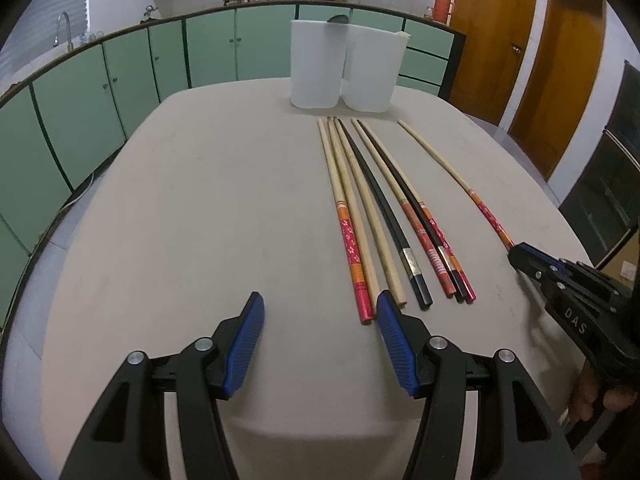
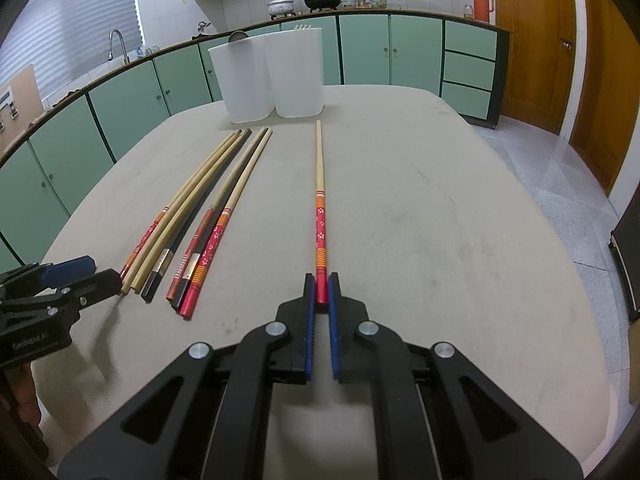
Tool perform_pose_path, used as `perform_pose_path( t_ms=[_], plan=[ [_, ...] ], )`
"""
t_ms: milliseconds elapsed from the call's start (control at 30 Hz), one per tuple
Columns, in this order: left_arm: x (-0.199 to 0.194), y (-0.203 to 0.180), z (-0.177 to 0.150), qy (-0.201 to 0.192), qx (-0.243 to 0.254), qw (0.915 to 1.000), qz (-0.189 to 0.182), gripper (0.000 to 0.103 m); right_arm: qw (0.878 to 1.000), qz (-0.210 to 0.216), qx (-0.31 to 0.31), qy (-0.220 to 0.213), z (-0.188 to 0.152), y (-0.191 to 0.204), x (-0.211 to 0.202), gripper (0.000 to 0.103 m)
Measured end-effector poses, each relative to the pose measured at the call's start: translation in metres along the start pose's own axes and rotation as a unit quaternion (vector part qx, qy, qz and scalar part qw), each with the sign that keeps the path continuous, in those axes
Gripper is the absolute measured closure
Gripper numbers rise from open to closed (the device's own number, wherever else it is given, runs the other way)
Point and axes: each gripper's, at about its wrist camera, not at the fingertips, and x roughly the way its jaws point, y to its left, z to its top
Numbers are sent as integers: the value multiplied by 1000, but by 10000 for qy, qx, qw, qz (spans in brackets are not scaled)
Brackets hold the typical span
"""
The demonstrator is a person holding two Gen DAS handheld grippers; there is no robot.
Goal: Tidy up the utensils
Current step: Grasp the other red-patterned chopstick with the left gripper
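In the left wrist view, my left gripper (image 1: 320,304) is wide open above the table (image 1: 200,200), and nothing is between its blue pads (image 1: 244,352). In front of it the table surface is bare up to the far edge and to the left edge. The bundle of chopsticks (image 1: 384,216) lies just beside my right pad, with the long axes going away from me and the thin tips toward the two white containers (image 1: 344,64) at the far edge. One single chopstick (image 1: 452,176) lies apart at the right side, and my right gripper (image 1: 516,254) is at its thick end.

In the right wrist view, my right gripper (image 2: 321,292) is closed on the red end of the single chopstick (image 2: 319,200). This chopstick points straight away from me, and its thin tip is near the white containers (image 2: 272,76). On its right the table (image 2: 460,220) is bare up to the right edge. On its left there is a free strip, then the bundle of chopsticks (image 2: 200,216), which lean a little to the right. My left gripper (image 2: 76,274) is near their thick ends, close to the left edge.
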Motion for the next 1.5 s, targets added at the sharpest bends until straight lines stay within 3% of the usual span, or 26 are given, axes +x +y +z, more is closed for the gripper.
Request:
perform_pose_path(
  t_ms=[200, 533, 833, 1067, 1233, 1500],
  plan=[
    [3, 13, 2, 2, -119, 9997, 236, 45, 10000, 15, 8, 1, 0, 0, 0, 98],
    [4, 7, 0, -62, -24, 9998, 203, 45, 10000, 23, 17, 3, 0, 0, 1, 97],
    [-3, 43, 5, -268, -564, 9979, 163, 45, 10000, 26, 30, -4, 0, 0, 2, 97],
    [-7, 72, 18, -579, -637, 9953, 452, 45, 10000, 23, 22, -5, 0, -1, 2, 97],
    [4, 89, 28, -492, -810, 9952, 233, 46, 10000, 23, 27, -4, -1, -1, 2, 97],
    [14, 83, 22, -306, -804, 9962, 136, 48, 10000, 7, 49, 16, 1, -3, 3, 97]
  ],
)
